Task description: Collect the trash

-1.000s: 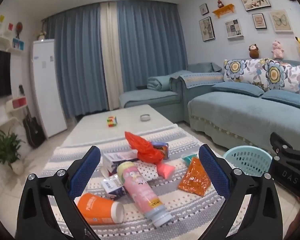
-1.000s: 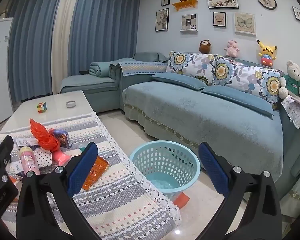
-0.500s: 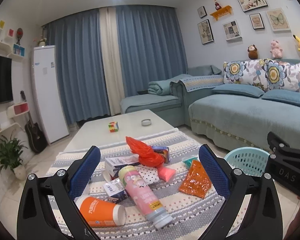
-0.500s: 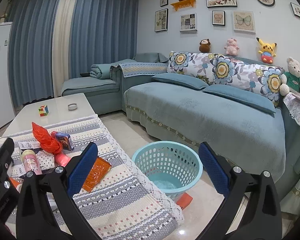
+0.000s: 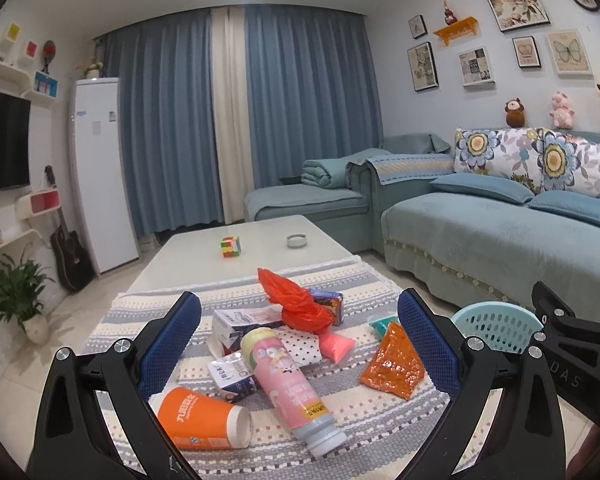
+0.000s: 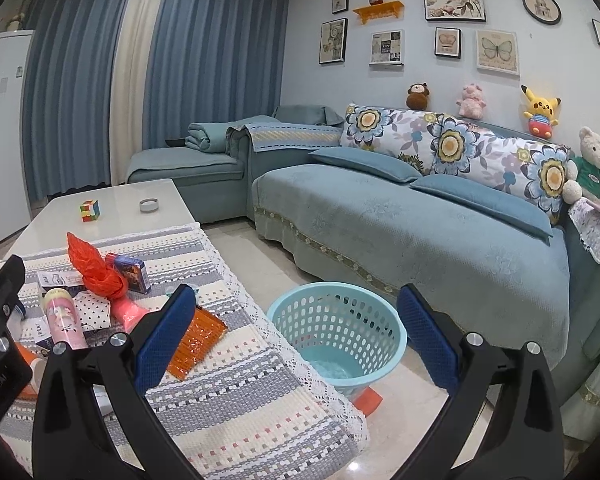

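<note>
Trash lies on a striped cloth [image 5: 364,412] on the coffee table: a pink bottle [image 5: 288,384] on its side, an orange paper cup [image 5: 200,420], a crumpled red plastic bag [image 5: 296,304], an orange snack packet [image 5: 394,364], small cartons [image 5: 236,322] and a pink packet [image 5: 336,346]. My left gripper [image 5: 298,344] is open and empty above the pile. My right gripper [image 6: 296,336] is open and empty, over the light blue basket [image 6: 340,336] on the floor beside the table. The bottle [image 6: 62,318], red bag [image 6: 94,268] and orange packet [image 6: 198,338] also show in the right wrist view.
A colour cube [image 5: 231,247] and a small round dish [image 5: 297,241] sit on the bare far end of the table. A blue sofa [image 6: 420,236] runs along the right. An orange scrap [image 6: 370,400] lies on the floor by the basket.
Both grippers have tilted up and drawn back slightly, so the trash and basket sit a little lower in view. Both stay open; nothing was taken hold of.
</note>
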The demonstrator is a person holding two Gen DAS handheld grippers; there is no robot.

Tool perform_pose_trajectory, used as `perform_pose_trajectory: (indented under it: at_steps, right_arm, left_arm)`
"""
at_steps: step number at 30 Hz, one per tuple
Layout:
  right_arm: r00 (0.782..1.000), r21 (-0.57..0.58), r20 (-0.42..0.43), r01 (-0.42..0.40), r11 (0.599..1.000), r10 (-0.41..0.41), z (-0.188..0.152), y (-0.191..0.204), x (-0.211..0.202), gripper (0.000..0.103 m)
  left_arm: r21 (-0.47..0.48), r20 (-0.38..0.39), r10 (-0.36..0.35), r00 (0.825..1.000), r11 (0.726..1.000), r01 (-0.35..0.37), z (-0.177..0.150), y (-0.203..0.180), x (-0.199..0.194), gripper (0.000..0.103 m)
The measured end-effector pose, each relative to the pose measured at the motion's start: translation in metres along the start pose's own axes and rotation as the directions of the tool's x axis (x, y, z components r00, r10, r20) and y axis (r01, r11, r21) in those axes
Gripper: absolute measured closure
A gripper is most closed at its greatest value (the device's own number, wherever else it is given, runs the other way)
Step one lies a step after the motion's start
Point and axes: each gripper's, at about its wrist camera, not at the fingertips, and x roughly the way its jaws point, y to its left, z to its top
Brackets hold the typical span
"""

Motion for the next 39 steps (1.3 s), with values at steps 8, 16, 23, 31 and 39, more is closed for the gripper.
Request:
perform_pose_trajectory:
  at_steps: [8,16,23,31,39]
  right_arm:
    - [1.0,0.005,0.0,-0.001,1.0,0.001,0.001,-0.0027,-0.001,0.008]
    - [1.0,0.002,-0.001,0.0,1.0,0.0,0.0012,-0.0009,-0.0009,0.008]
    - [1.0,0.013,-0.01,-0.004,1.0,0.004,0.0023,-0.0031,0.0004,0.008]
    - [1.0,0.018,-0.024,-0.01,1.0,0.011,0.0017,-0.0043,0.0046,0.008]
    - [1.0,0.023,-0.026,-0.008,1.0,0.009,0.0006,-0.005,0.006,0.008]
  left_arm:
    - [-0.02,-0.009,0.004,1.0,1.0,-0.004,-0.0003,0.0037,0.0026,0.008]
    - [-0.024,-0.011,0.006,1.0,1.0,-0.006,-0.0015,0.0049,0.0035,0.008]
    - [-0.032,-0.022,0.005,1.0,0.999,-0.005,-0.0023,0.0067,0.0047,0.008]
    - [-0.036,-0.021,0.002,1.0,0.999,-0.003,-0.0036,0.008,0.0058,0.008]
    - [-0.038,-0.022,0.003,1.0,0.999,-0.004,-0.0028,0.0094,0.0057,0.008]
